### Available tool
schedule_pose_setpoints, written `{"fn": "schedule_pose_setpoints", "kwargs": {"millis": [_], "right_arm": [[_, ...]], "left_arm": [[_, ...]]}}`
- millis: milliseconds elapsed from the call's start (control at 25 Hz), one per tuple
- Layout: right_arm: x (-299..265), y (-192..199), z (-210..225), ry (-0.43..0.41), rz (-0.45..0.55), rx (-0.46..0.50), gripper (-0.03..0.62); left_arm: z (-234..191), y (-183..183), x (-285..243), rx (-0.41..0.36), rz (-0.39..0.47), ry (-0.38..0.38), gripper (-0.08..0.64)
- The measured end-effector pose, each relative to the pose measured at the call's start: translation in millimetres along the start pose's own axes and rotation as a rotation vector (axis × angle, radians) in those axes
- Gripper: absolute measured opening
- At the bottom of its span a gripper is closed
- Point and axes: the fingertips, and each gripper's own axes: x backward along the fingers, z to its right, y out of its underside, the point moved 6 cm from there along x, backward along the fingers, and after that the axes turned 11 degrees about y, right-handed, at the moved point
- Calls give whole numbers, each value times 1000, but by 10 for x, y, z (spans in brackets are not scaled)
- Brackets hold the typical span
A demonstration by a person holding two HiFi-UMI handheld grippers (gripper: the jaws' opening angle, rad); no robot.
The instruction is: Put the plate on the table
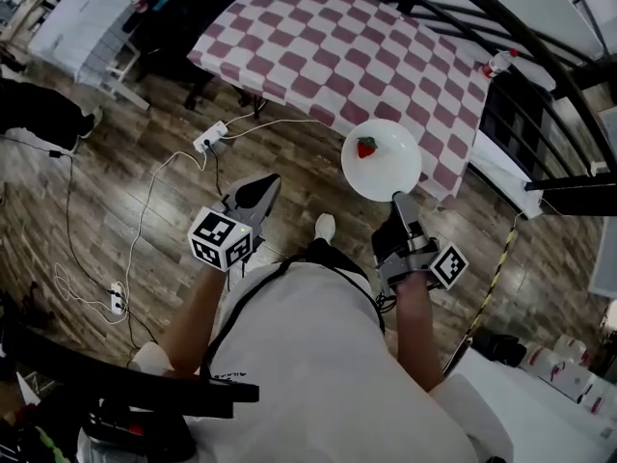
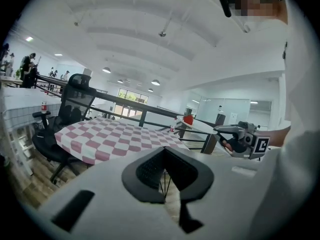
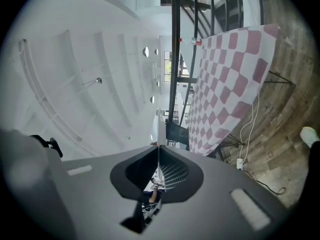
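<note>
A white plate (image 1: pixel 386 167) carrying a red strawberry (image 1: pixel 366 147) hangs level over the wooden floor, just off the near corner of the table with the pink-and-white checked cloth (image 1: pixel 337 37). My right gripper (image 1: pixel 401 199) is shut on the plate's near rim. In the right gripper view the plate (image 3: pixel 157 126) shows edge-on between the jaws. The left gripper view shows the plate (image 2: pixel 196 128), the strawberry (image 2: pixel 188 119) and my right gripper (image 2: pixel 220 129) off to the right, with the table (image 2: pixel 115 139) beyond. My left gripper (image 1: pixel 274 183) is shut and holds nothing, left of the plate.
A black railing (image 1: pixel 511 37) curves past the table's far and right sides. A power strip (image 1: pixel 209 138) and white cables lie on the floor to the left. A small bottle (image 1: pixel 497 63) stands on the table's far corner. A black office chair (image 2: pixel 70 109) stands beside the table.
</note>
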Motion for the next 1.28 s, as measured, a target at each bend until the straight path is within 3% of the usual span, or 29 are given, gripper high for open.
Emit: {"fn": "schedule_pose_setpoints", "kwargs": {"millis": [800,1280], "right_arm": [[-769,-1137,133,7,-138,-13,17],[-939,-1452,273,24,-176,-3,17]], "left_arm": [[-287,-434,-1200,7,16,-78,5],[-330,-425,-1399,23,17,-118,5]]}}
